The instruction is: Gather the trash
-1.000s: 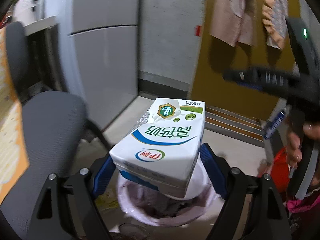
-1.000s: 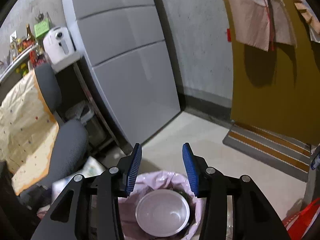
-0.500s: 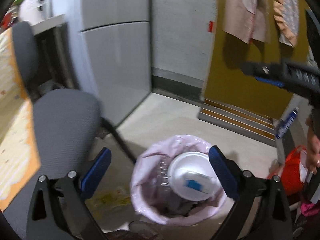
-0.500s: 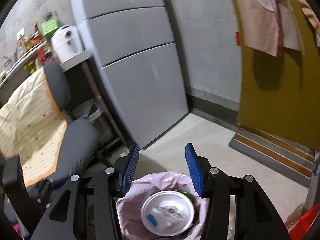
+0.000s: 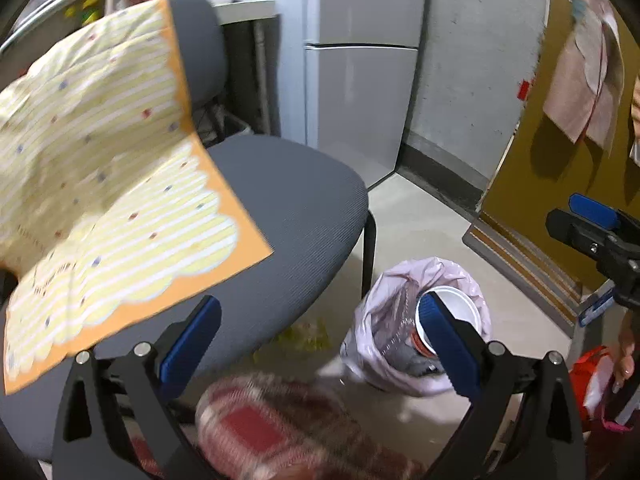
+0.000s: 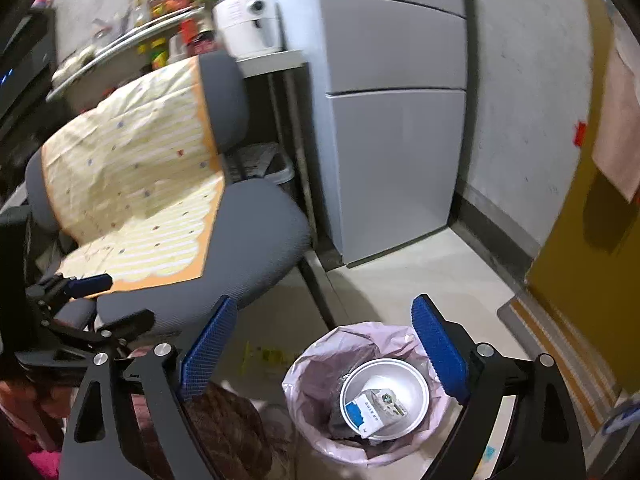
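— Pink-lined trash bin point(image 6: 362, 396) on the floor, right of the grey chair point(image 6: 224, 232). What's in it?

— One white bowl point(image 6: 384, 398) on top, with one milk carton point(image 6: 374, 406) lying flat inside it, long axis running near-left to far-right. Something darker sits under the bowl; I can't tell what.

— And the grippers?

— Two, both spread wide with nothing between the blue pads. The right gripper point(image 6: 322, 346) hangs just above the bin, which lies below and slightly right of its fingers. The left gripper point(image 5: 318, 336) points more toward the chair, the bin point(image 5: 416, 328) down by its right finger, half hidden.

— So which is nearer?

— The right, I'd say. Any more trash would have to be fetched first; I see only some yellowish scraps point(image 6: 268, 356) on the floor left of the bin, near the chair leg.
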`<action>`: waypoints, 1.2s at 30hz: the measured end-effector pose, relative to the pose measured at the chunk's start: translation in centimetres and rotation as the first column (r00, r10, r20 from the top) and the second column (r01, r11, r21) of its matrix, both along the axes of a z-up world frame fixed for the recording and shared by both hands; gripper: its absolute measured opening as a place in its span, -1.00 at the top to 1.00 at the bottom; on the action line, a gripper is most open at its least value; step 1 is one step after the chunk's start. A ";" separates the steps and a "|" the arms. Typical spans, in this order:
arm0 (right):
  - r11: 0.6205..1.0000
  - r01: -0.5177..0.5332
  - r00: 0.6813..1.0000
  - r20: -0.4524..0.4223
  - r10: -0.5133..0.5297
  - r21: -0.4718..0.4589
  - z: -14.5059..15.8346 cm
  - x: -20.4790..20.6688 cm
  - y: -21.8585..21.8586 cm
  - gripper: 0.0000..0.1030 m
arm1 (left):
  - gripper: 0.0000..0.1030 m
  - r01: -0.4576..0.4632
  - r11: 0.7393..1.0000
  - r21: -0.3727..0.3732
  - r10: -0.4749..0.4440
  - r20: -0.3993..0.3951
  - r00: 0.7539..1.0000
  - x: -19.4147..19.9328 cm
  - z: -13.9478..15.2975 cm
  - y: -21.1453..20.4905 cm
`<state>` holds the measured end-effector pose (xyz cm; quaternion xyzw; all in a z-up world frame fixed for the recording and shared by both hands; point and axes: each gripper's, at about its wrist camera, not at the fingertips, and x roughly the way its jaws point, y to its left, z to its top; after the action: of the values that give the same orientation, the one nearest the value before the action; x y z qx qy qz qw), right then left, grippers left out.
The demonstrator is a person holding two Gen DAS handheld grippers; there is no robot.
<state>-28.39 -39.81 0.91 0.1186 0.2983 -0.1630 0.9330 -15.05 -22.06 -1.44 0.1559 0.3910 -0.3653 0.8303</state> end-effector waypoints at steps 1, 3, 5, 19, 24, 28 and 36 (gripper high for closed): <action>1.000 -0.016 1.000 -0.002 0.016 -0.009 0.6 0.0 0.6 -0.75 | -0.87 -0.005 1.000 0.003 0.005 -0.008 1.000 -0.1 0.4 0.8; 0.999 -0.045 0.999 0.001 0.045 -0.022 1.7 0.1 1.7 -0.81 | -0.87 -0.017 1.000 0.005 0.017 -0.014 1.000 -0.3 1.3 2.3; 0.996 -0.080 0.997 0.004 0.081 -0.039 2.7 0.0 2.8 -0.82 | -0.87 -0.047 0.999 -0.009 0.047 -0.002 0.999 -0.5 2.4 3.7; 0.962 -0.240 0.969 0.030 0.246 -0.133 7.6 -0.8 8.0 -0.82 | -0.87 -0.209 0.977 -0.041 0.212 0.094 0.973 -2.5 8.6 10.6; 0.960 -0.244 0.967 0.033 0.251 -0.141 7.8 -0.8 8.3 -0.82 | -0.87 -0.232 0.971 -0.053 0.237 0.112 0.965 -2.3 9.4 11.2; 0.961 -0.240 0.968 0.033 0.247 -0.138 7.8 -0.8 8.4 -0.82 | -0.87 -0.234 0.971 -0.049 0.238 0.110 0.965 -2.2 9.2 11.2; 0.962 -0.238 0.969 0.034 0.245 -0.134 7.7 -1.1 8.1 -0.82 | -0.87 -0.232 0.971 -0.051 0.236 0.111 0.965 -2.1 9.3 11.1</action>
<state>-29.48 -31.76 8.64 0.0250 0.2761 -0.0638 0.9587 -17.18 -10.93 7.85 0.1142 0.3505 -0.2624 0.8918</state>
